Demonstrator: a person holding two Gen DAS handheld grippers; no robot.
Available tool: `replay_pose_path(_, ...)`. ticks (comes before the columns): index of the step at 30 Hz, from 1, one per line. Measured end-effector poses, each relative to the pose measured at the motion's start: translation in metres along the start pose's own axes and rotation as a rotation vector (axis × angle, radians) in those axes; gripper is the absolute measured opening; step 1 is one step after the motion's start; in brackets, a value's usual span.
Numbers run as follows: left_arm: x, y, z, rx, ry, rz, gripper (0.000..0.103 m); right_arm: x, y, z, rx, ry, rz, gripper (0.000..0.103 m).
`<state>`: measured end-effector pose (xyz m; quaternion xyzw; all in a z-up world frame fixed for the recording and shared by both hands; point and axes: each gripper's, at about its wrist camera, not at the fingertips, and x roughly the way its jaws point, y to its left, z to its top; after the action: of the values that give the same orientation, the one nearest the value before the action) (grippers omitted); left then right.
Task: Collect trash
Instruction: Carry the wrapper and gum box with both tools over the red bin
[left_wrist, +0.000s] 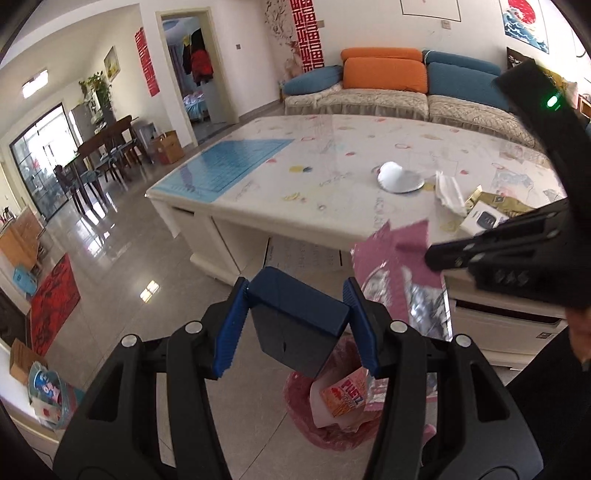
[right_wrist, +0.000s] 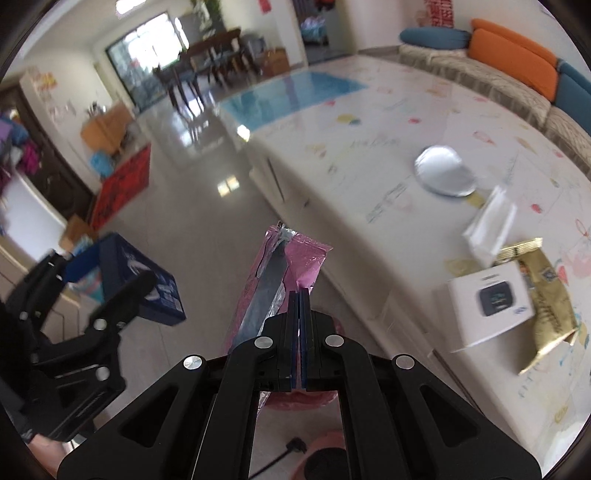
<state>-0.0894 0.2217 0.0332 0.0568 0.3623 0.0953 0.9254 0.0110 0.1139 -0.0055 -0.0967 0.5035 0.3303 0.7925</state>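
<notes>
The pink wrapper (right_wrist: 291, 258) is pinched in the right gripper (right_wrist: 299, 306), whose fingers are pressed together on its near end; its long axis runs away from them. The left gripper (left_wrist: 295, 317) clamps a dark blue box (left_wrist: 295, 321) above the pink trash bag (left_wrist: 332, 413) on the floor, already holding an orange packet (left_wrist: 341, 398). Judging by this, both items only need releasing downward. More litter waits on the desk (left_wrist: 332, 147).

Bin (left_wrist: 332, 417): lower centre of left view, on floor before the table (left_wrist: 332, 177).
Box (left_wrist: 299, 314): between left gripper (left_wrist: 295, 325) fingers, above bin.
Wrapper (right_wrist: 273, 280): centre of right view, in right gripper (right_wrist: 299, 332).
Disc (right_wrist: 443, 170): on table, upper right.
</notes>
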Motion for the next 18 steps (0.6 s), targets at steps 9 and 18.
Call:
replay_pose_path(9, 0.038, 0.012, -0.041, -0.053, 0.086, -0.026, 0.050, 0.098, 0.024, -0.016, -0.074, 0.196, -0.083, 0.001)
replay_pose_path(18, 0.062, 0.006, -0.069, -0.070, 0.163, -0.040, 0.050, 0.188, 0.024, -0.036, -0.058, 0.348, -0.160, 0.001)
